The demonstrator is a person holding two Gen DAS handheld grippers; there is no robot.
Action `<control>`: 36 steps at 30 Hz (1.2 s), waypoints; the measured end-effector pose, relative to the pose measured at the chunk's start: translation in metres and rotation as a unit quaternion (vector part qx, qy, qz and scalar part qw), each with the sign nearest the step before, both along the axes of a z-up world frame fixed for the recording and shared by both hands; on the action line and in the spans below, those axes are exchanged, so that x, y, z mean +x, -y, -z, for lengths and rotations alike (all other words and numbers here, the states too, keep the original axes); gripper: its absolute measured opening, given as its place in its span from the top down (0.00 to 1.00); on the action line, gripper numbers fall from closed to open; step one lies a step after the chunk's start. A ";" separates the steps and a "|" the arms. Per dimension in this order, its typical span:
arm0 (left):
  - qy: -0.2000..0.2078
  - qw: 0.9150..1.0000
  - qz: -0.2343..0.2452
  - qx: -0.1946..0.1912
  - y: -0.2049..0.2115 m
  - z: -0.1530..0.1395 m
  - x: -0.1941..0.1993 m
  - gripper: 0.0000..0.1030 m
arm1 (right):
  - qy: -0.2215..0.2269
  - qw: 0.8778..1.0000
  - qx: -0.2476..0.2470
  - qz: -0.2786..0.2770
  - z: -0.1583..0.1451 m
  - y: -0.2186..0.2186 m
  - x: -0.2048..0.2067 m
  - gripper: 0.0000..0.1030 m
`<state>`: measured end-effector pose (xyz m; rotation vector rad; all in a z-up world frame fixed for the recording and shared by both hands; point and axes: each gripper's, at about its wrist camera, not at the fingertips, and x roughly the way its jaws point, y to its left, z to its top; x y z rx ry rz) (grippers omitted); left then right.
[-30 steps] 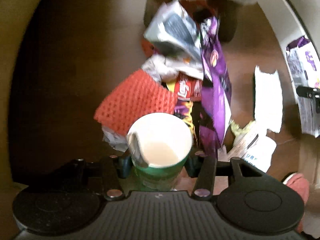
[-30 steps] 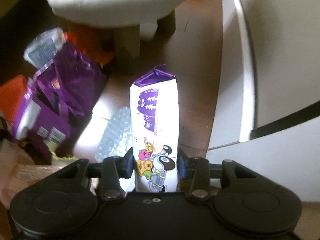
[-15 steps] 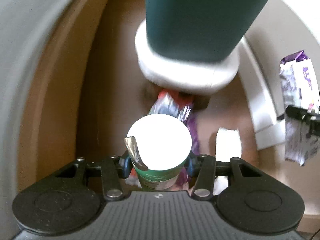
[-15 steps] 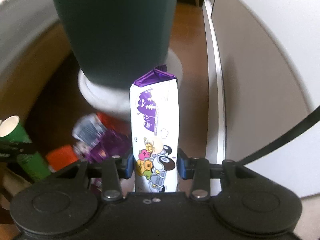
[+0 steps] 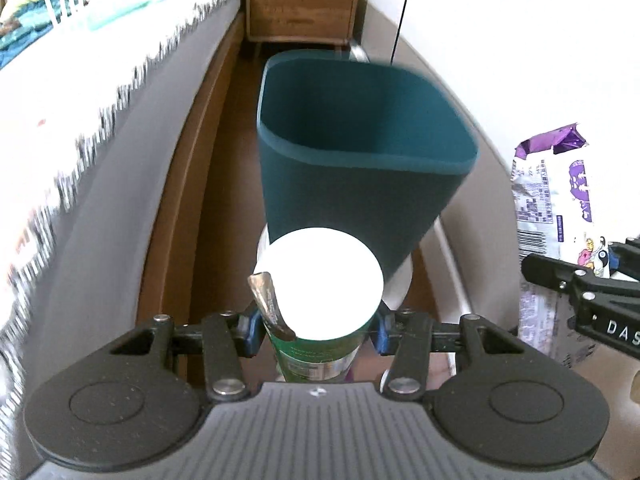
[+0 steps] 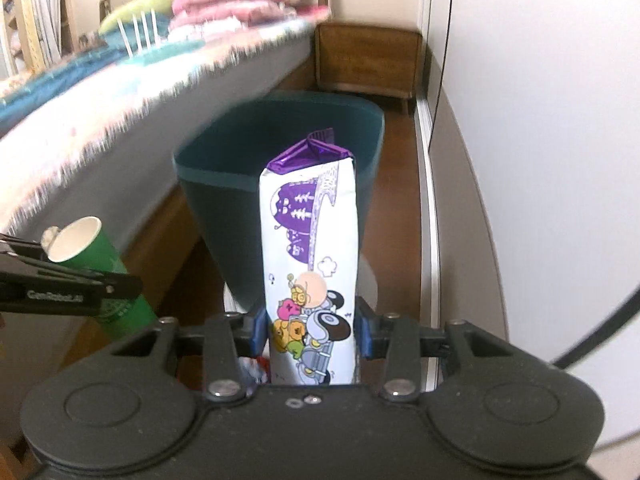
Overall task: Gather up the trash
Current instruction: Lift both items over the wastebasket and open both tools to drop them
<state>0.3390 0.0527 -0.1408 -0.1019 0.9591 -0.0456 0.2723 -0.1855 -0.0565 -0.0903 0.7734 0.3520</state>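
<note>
My left gripper (image 5: 316, 330) is shut on a green paper cup (image 5: 320, 280) with a white inside, held upright. The cup also shows in the right wrist view (image 6: 86, 254). My right gripper (image 6: 312, 334) is shut on a white and purple snack bag (image 6: 310, 256) with cartoon figures, held upright; the bag also shows at the right of the left wrist view (image 5: 554, 204). A dark teal trash bin (image 5: 360, 168) stands on a white stool just ahead of both grippers, its mouth open. The bin also shows in the right wrist view (image 6: 224, 184).
A bed with a fringed cover (image 5: 80, 80) and a grey side runs along the left. A wooden nightstand (image 5: 302, 8) stands behind the bin. A white wall (image 6: 520, 120) with a baseboard is on the right. The brown wood floor (image 6: 394, 216) lies between them.
Both grippers have risen from the trash pile on the floor, still holding the cup and the bag. The view has gone from the stool's legs up to the bin's open rim.
</note>
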 end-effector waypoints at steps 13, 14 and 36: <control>0.093 0.996 0.009 -0.004 0.006 -0.093 0.092 0.53 | 0.072 0.996 0.045 0.000 -0.055 -0.028 0.091 0.61; 0.095 0.995 0.008 -0.001 0.006 -0.092 0.103 0.53 | 0.073 0.996 0.046 -0.002 -0.053 -0.030 0.101 0.61; -0.012 0.999 -0.021 0.033 0.005 0.041 0.205 0.53 | 0.026 1.000 0.012 -0.004 0.055 -0.057 0.172 0.59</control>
